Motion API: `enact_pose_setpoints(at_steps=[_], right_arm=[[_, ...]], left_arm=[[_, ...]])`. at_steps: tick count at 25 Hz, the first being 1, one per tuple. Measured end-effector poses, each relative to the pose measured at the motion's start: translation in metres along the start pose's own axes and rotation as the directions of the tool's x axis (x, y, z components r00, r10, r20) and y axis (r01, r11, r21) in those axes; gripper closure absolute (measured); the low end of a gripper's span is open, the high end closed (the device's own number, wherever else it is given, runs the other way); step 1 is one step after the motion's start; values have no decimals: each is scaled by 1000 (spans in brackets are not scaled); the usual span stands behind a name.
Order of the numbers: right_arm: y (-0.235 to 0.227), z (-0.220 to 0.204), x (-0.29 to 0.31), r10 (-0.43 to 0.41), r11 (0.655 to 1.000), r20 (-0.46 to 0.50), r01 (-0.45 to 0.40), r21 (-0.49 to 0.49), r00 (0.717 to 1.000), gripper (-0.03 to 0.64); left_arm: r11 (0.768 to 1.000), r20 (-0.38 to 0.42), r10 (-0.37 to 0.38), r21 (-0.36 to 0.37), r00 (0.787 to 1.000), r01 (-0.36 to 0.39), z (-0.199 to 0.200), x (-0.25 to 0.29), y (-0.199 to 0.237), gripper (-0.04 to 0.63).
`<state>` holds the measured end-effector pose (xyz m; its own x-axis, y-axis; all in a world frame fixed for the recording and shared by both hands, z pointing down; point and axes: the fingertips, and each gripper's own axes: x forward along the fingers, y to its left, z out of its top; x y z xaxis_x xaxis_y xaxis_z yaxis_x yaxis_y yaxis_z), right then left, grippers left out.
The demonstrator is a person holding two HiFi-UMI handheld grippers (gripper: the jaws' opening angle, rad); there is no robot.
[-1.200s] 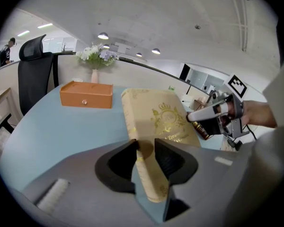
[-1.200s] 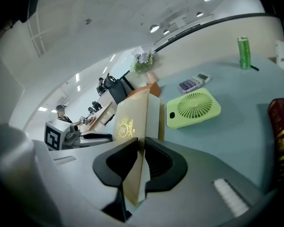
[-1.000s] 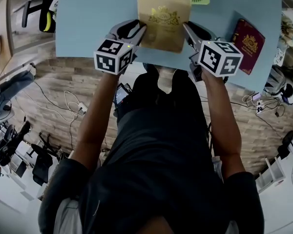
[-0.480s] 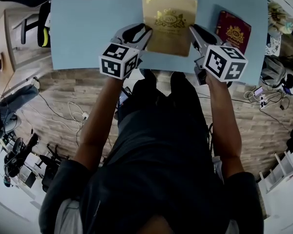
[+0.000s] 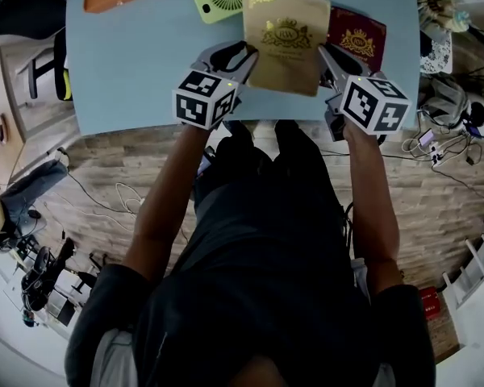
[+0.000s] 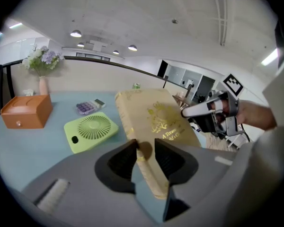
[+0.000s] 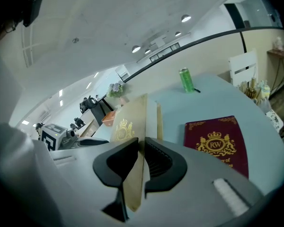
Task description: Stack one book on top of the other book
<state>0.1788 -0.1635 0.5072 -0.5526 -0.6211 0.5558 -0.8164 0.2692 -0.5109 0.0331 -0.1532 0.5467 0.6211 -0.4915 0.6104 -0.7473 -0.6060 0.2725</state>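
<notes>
I hold the gold book [image 5: 284, 43] between my two grippers. My left gripper [image 5: 240, 58] is closed tight on its left edge, and my right gripper [image 5: 327, 56] is closed tight on its right edge. The cover is tan-gold with a shiny crest and gold letters. The book hangs above the light blue table [image 5: 145, 63], and from the head view its right edge partly covers the dark red book [image 5: 356, 39], which lies flat and has a similar gold crest.

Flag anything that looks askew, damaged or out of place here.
Nothing stands out. The gold book is clamped on both side edges by the left tool and the right tool, partly over the red book, which lies flat on the table.
</notes>
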Motion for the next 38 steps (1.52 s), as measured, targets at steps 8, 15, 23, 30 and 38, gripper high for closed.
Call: enact_pose_setpoints(at_steps=[8,15,23,30,38], right_arm=[[-67,-5,-25,-71,997,-10,71,40,997,569],[-119,-10,-44,-114,988,-13,114,102,993,568],[-174,-11,-64,-154,975,-16,155,159,988,566],[-168,-11,-53,-153,977,-30,156,145,988,568],[-188,-19,-63,-186,968,-55,193,164,981,568]], left_arm=[[997,-60,-68,15,996,69,0,61,-41,420],[991,-97,-119,45,988,124,4,98,-77,420],[979,-135,-171,88,976,184,12,137,-116,420],[922,-167,-310,186,936,339,18,152,-169,456],[936,-143,-277,184,950,301,19,138,-155,456]])
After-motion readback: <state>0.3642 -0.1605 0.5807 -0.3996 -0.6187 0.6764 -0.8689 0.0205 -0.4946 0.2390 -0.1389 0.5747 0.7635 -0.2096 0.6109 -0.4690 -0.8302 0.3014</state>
